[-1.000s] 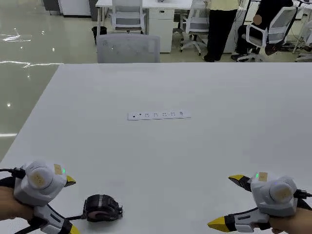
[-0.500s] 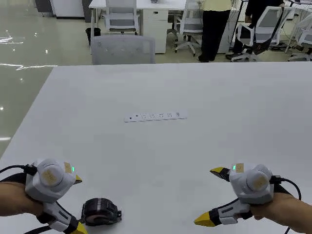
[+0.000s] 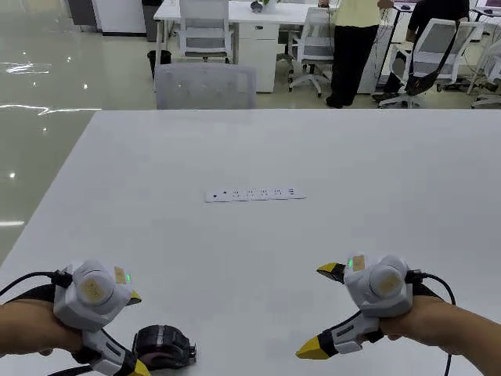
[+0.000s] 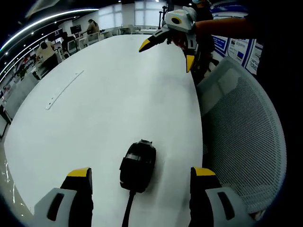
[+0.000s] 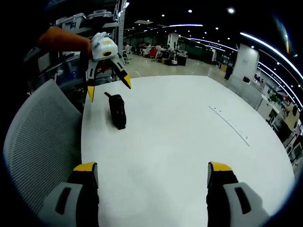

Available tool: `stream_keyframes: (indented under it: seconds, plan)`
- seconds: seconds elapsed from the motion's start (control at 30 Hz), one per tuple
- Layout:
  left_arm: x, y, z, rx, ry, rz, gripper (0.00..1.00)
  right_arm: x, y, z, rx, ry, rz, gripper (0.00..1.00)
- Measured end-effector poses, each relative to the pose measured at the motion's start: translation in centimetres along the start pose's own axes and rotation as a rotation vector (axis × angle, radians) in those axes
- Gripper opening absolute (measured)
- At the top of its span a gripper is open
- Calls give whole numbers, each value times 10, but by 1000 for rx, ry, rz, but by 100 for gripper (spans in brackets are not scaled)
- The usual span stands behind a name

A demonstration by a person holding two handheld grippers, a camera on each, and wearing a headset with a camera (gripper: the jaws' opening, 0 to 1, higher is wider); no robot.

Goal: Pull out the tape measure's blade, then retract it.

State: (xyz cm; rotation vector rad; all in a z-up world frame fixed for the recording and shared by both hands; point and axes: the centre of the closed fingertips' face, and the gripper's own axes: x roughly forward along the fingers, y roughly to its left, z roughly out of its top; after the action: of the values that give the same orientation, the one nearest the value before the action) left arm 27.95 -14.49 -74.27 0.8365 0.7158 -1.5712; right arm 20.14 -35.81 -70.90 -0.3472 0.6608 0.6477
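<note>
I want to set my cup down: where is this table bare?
Bare: the wide stretch of table between the power strip and the right claw, and everything beyond the strip. Crowded: the near left corner, where the tape measure lies by the left claw.

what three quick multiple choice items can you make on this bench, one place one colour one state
1. Where is the tape measure? A on the floor; B on the table by the left gripper; C on a shelf.
2. What colour are the jaw tips? A red; B blue; C yellow.
3. How is the right gripper? A open; B shut on the blade; C shut on nothing.
Key: B, the left gripper view has it lying on the white top just ahead of that gripper's jaws; C, yellow tips show in all three views; A, its jaws stand wide apart with nothing between them.
</note>
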Motion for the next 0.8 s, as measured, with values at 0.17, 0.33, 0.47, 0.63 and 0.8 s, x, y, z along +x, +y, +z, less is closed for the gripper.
stream_keyframes:
  seconds: [0.17,0.33,0.47,0.63,0.8]
  plan:
    - [7,0,-3,13,11,-3,80,7,5,7,-12,-9,15,97]
    - [13,10,-5,87,40,37,71,15,13,15,-53,-17,26,95]
    - [17,12,0,90,24,39,66,26,20,20,-86,-8,55,92]
    - [27,7,-4,128,50,12,62,46,30,23,-122,17,103,91]
    - [34,9,-7,143,54,5,54,69,39,34,-96,-15,148,85]
